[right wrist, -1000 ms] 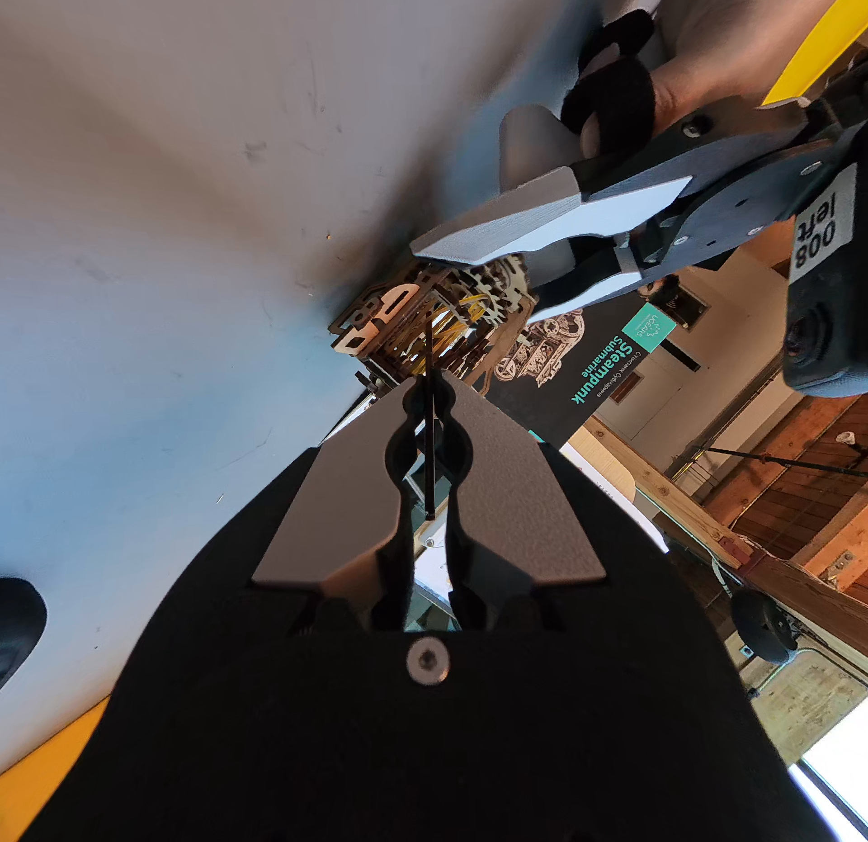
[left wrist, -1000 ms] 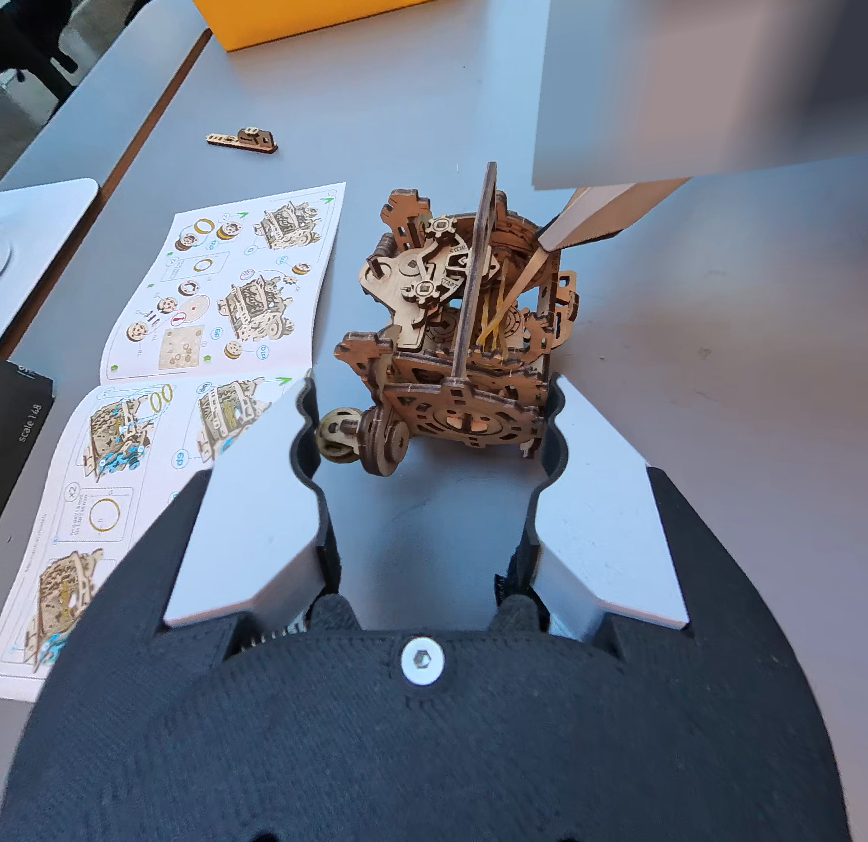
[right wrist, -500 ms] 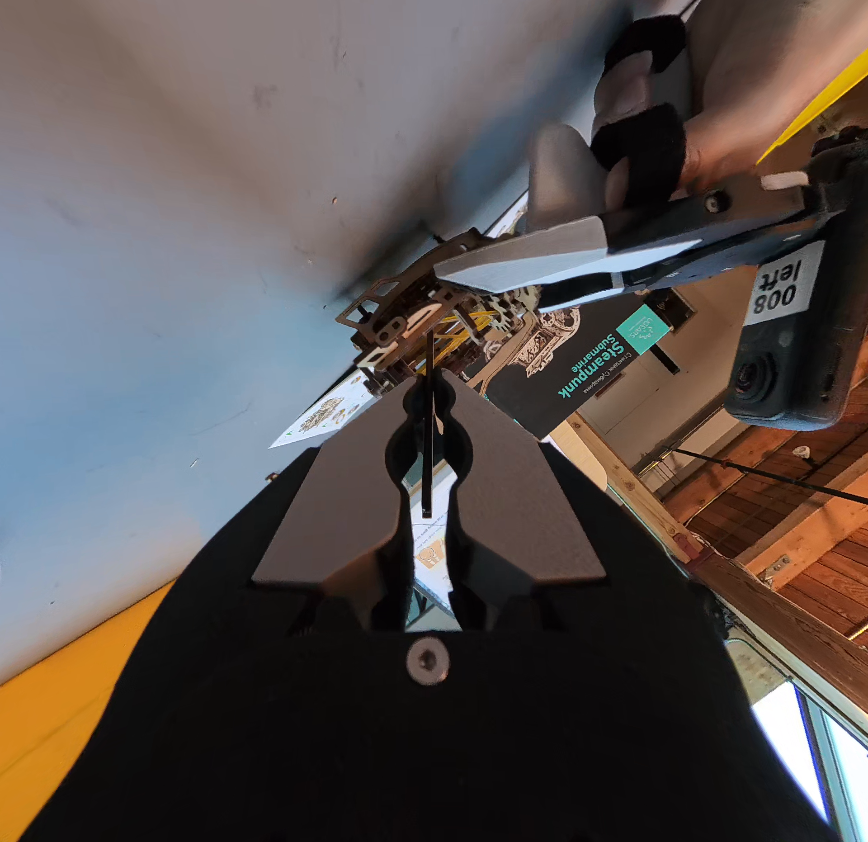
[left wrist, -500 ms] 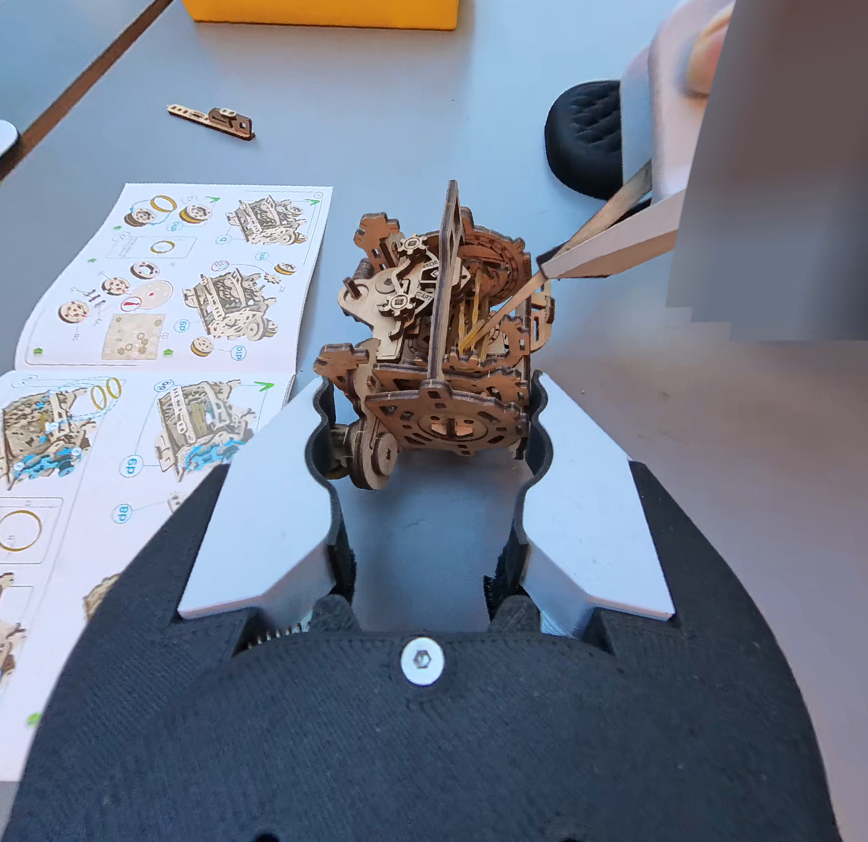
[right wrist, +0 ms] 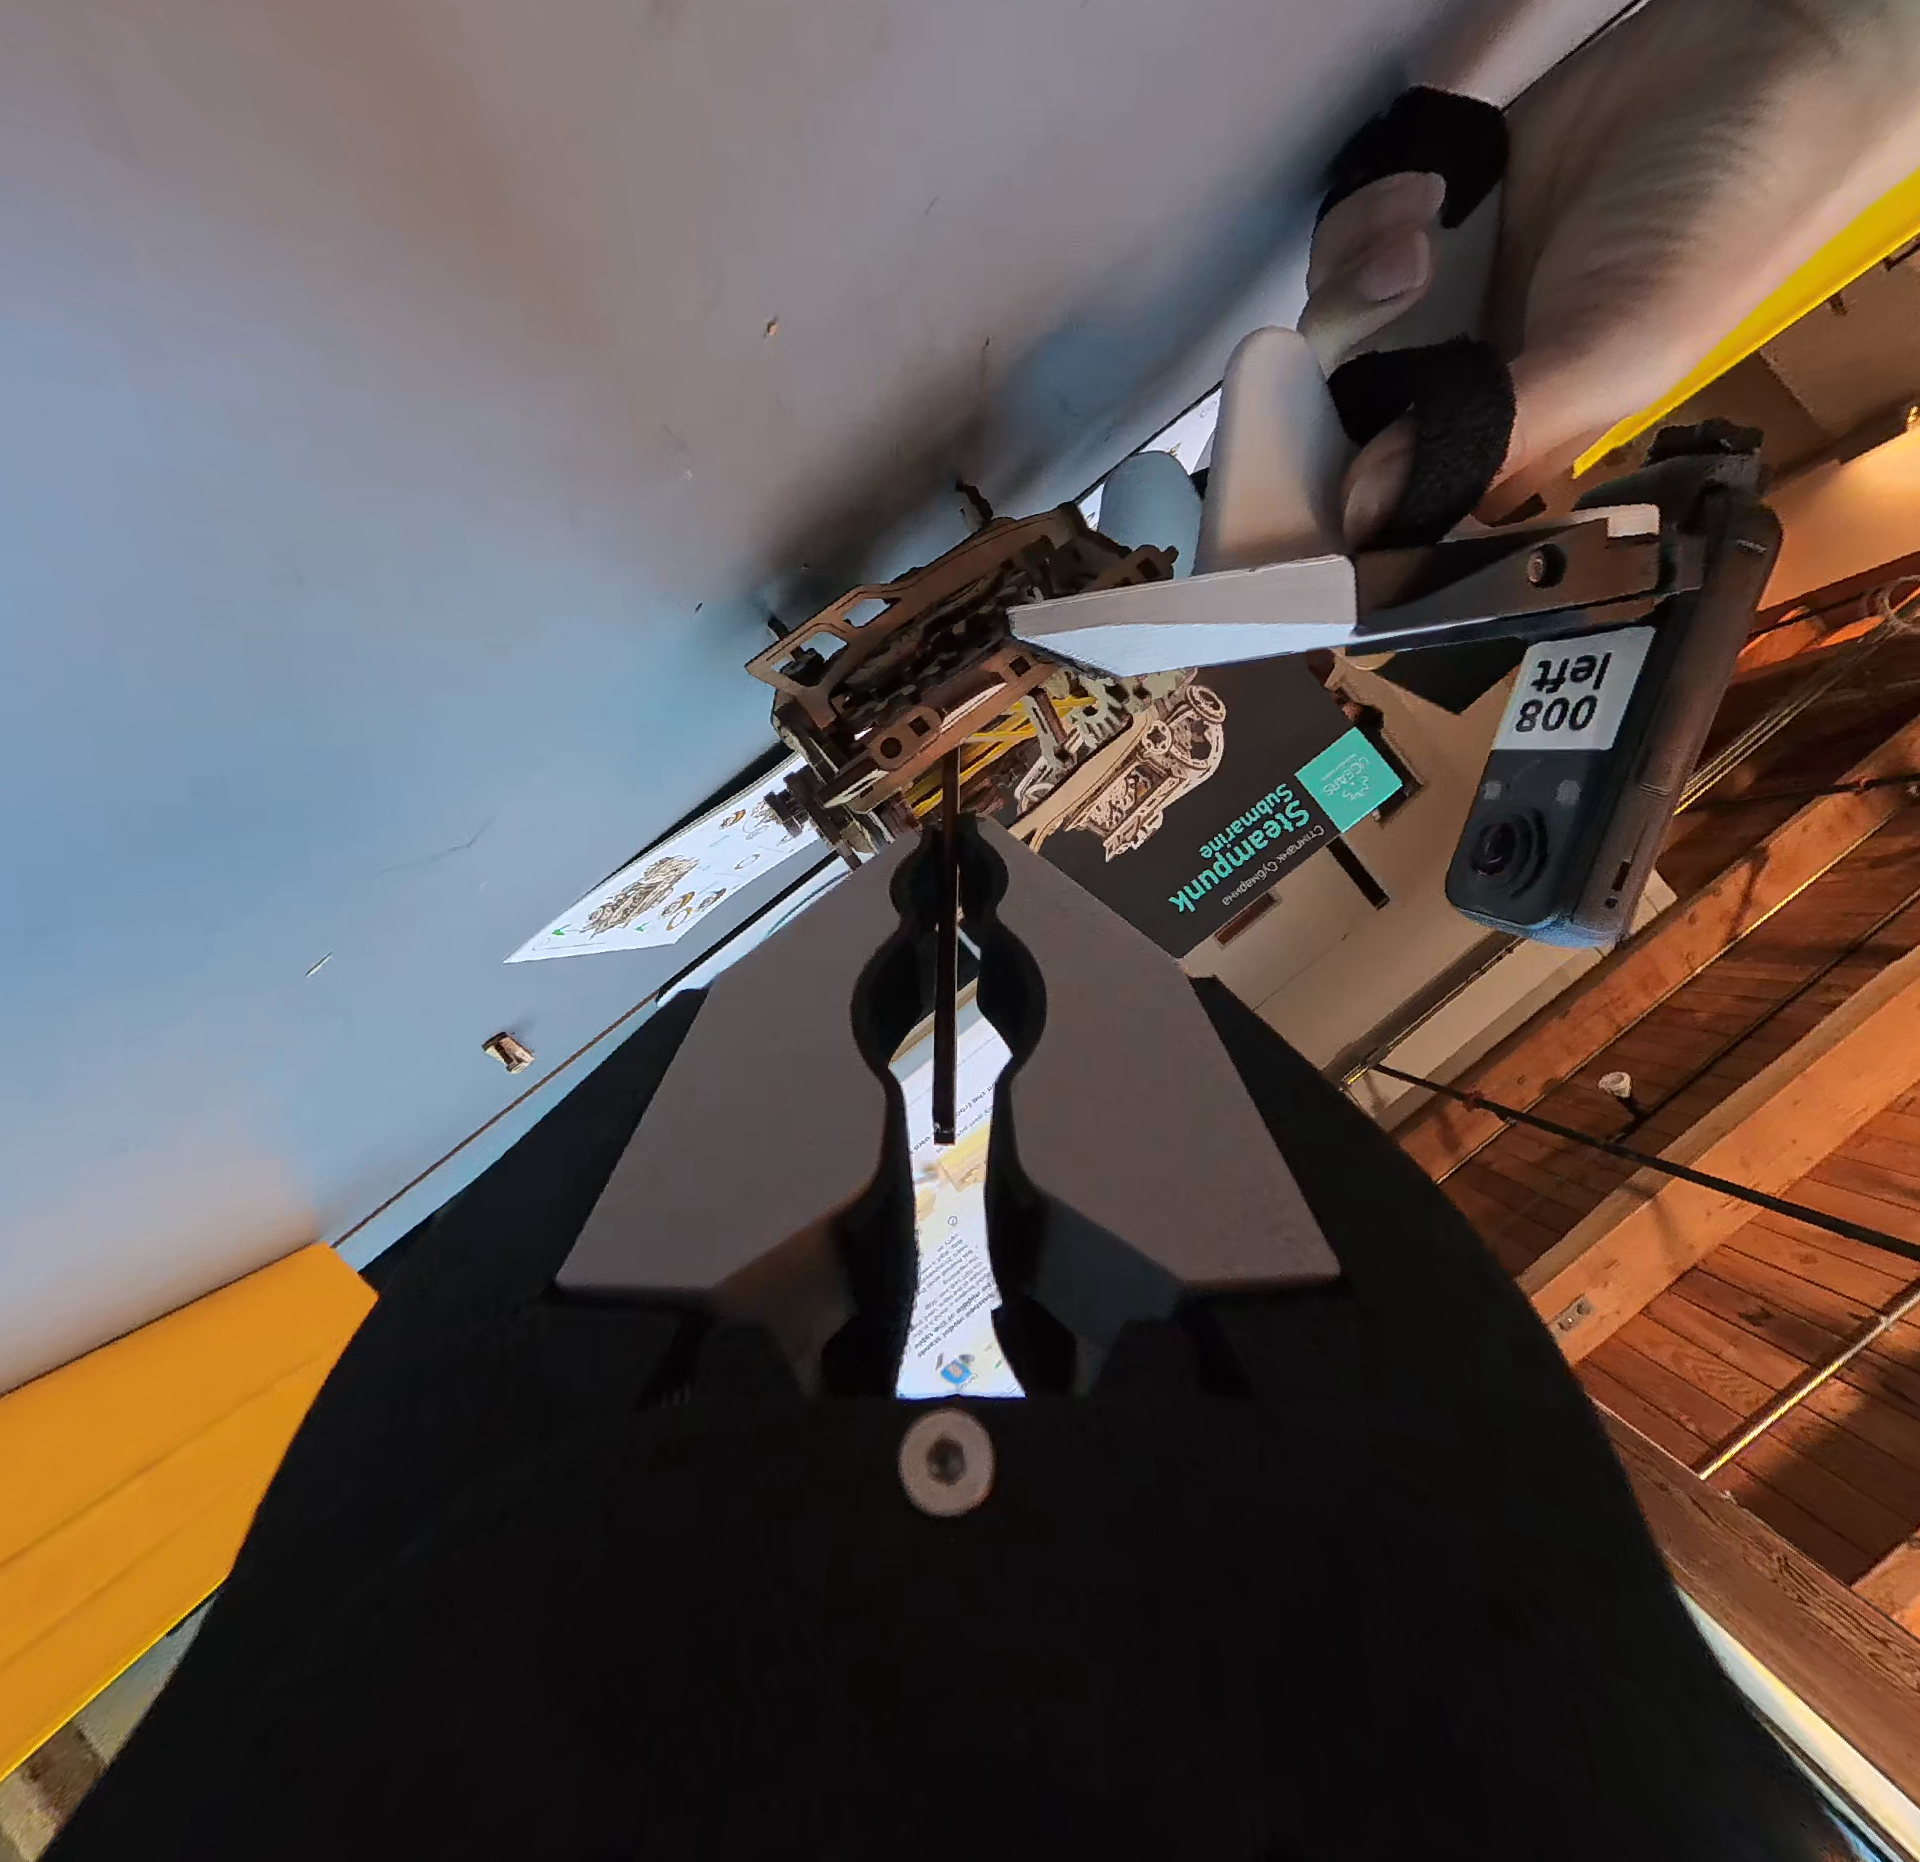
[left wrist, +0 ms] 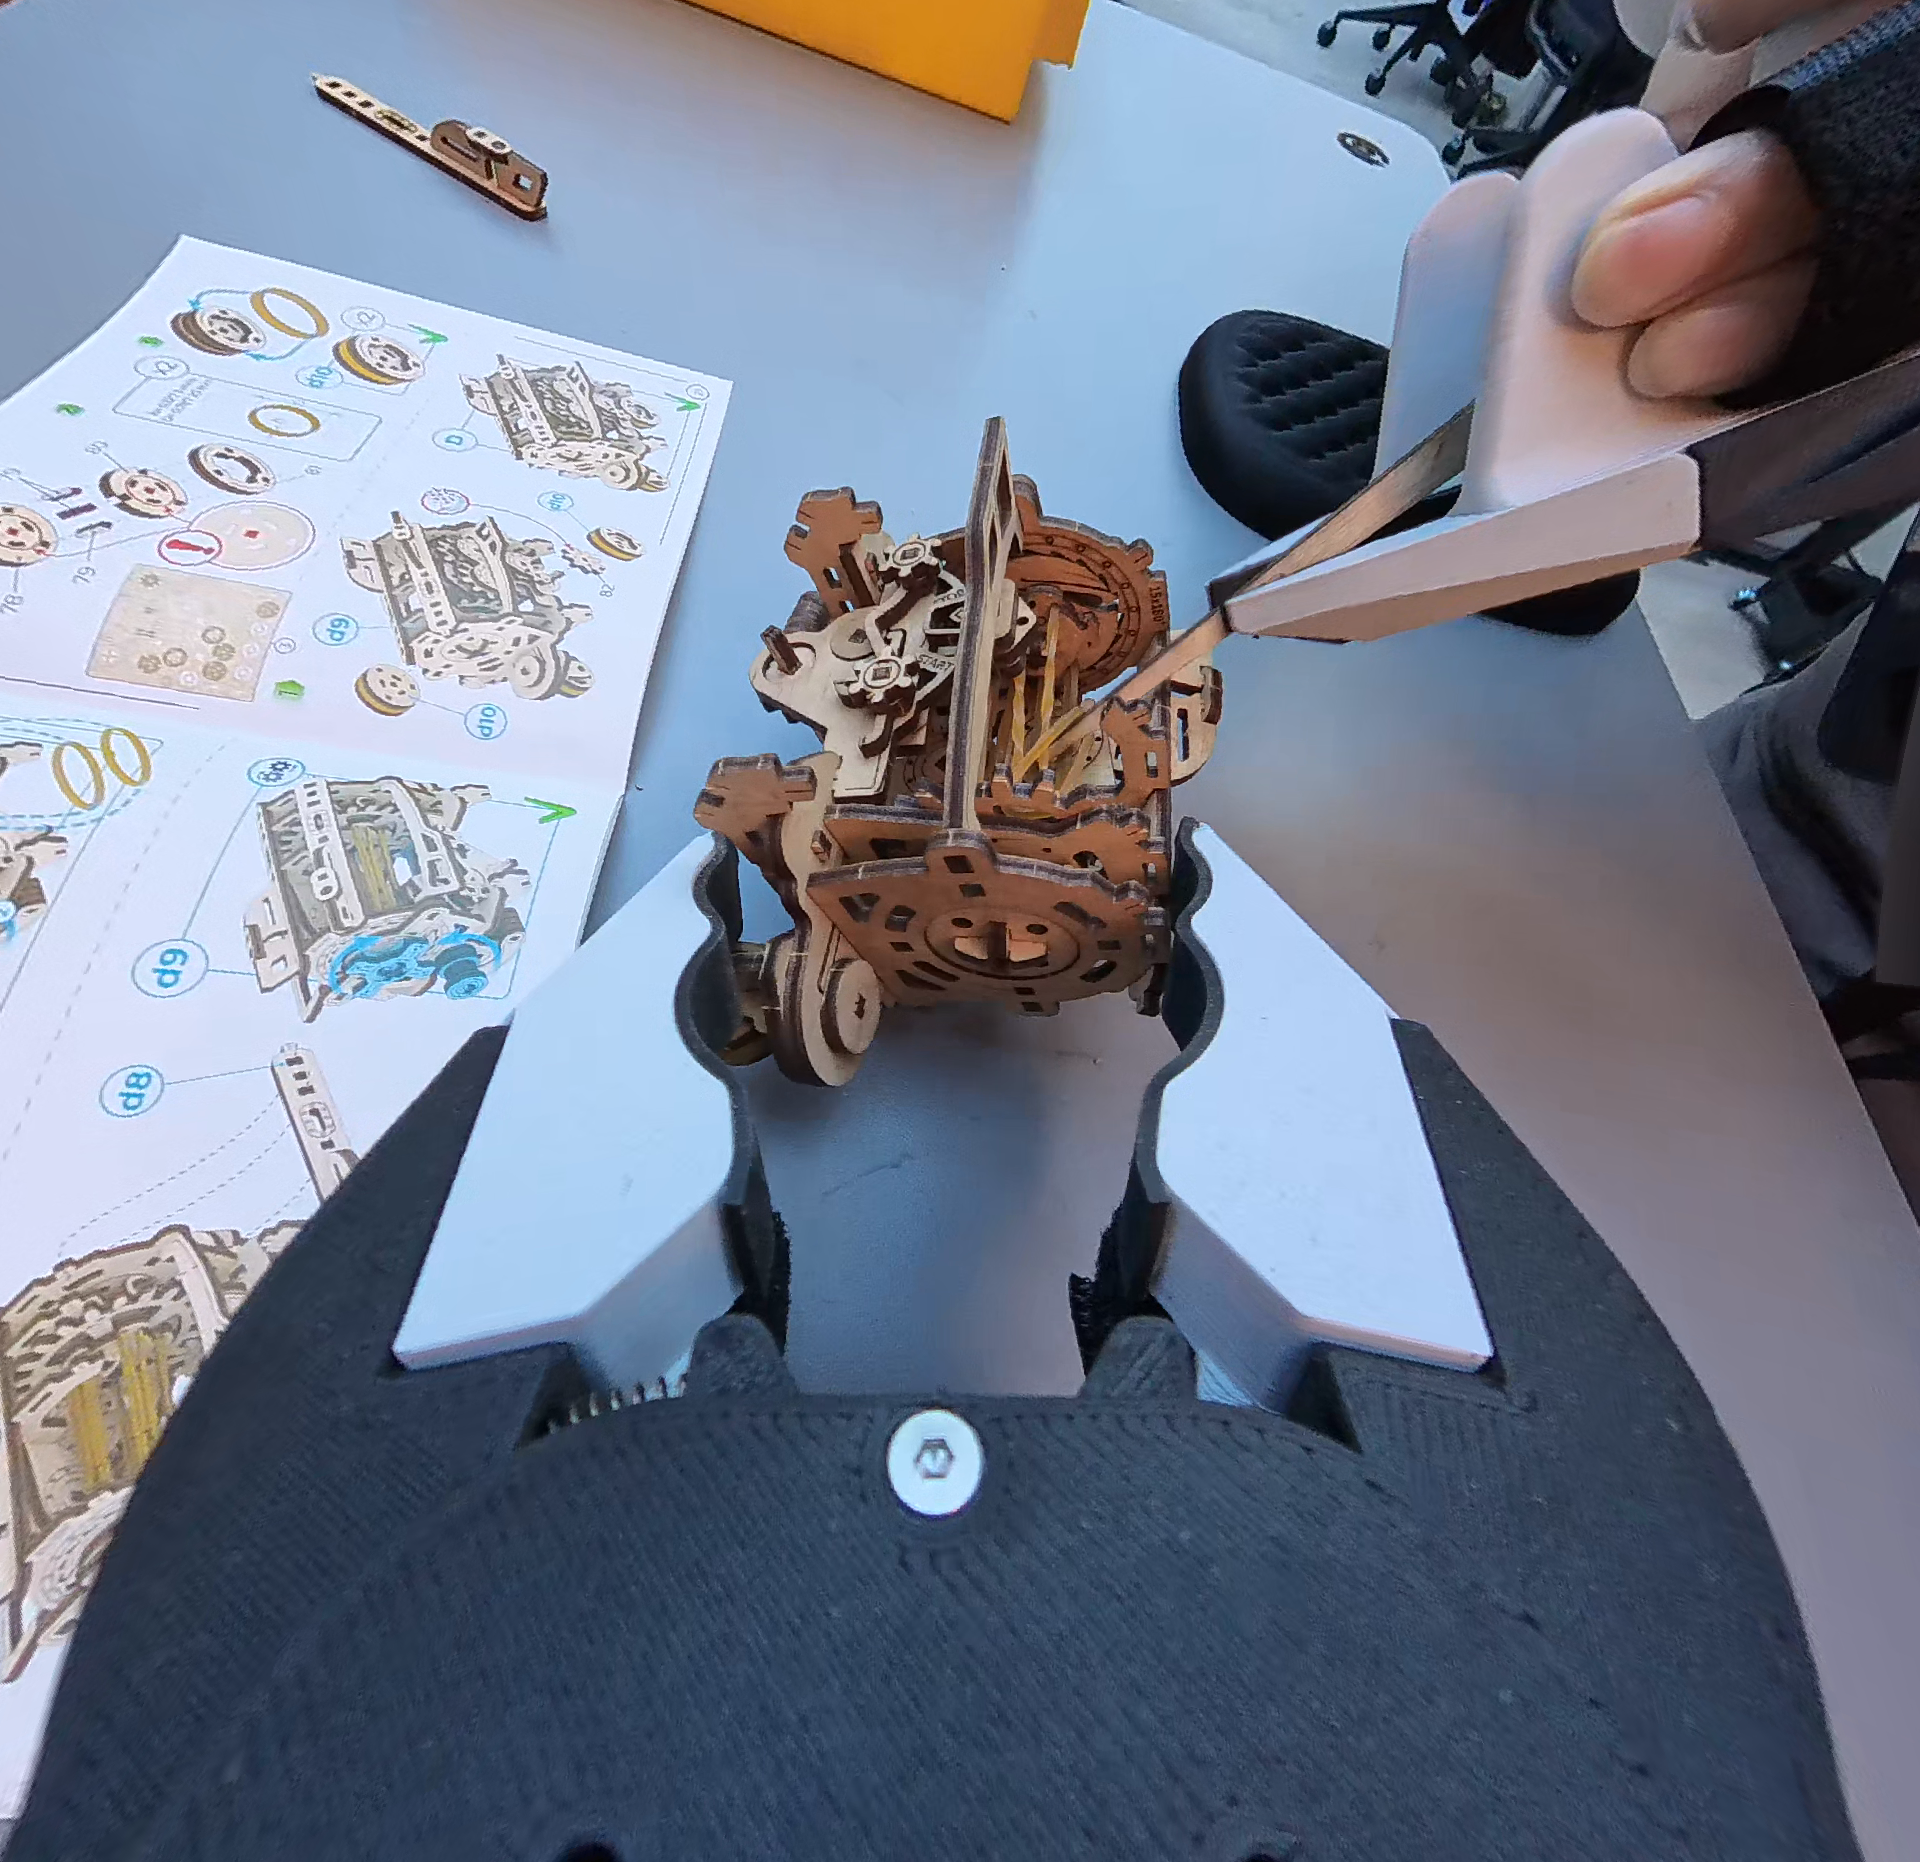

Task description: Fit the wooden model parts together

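Observation:
The wooden model (left wrist: 966, 836), a brown gear-filled block with yellow rubber bands, stands on the grey table (left wrist: 1403, 929). My left gripper (left wrist: 951, 877) is closed on its near end, one fingertip against each side. My right gripper (left wrist: 1231, 607) comes in from the upper right, shut on a thin wooden strip (left wrist: 1132, 674) whose tip pokes into the top of the model by the rubber bands. In the right wrist view the right gripper (right wrist: 948, 836) pinches the strip (right wrist: 943, 981) edge-on, with the model (right wrist: 914, 669) just beyond and the left gripper (right wrist: 1039, 628) on it.
An open instruction sheet (left wrist: 312, 617) lies left of the model. A loose wooden part (left wrist: 436, 145) and a yellow box (left wrist: 883, 4) are farther back. A black padded object (left wrist: 1288, 399) sits behind the right gripper. The dark kit box (right wrist: 1247, 836) stands nearby. The table edge runs along the right.
My left gripper has moved in and narrowed until its fingertips touch the model's sides. The right gripper has kept the strip in the model's top and shifted slightly.

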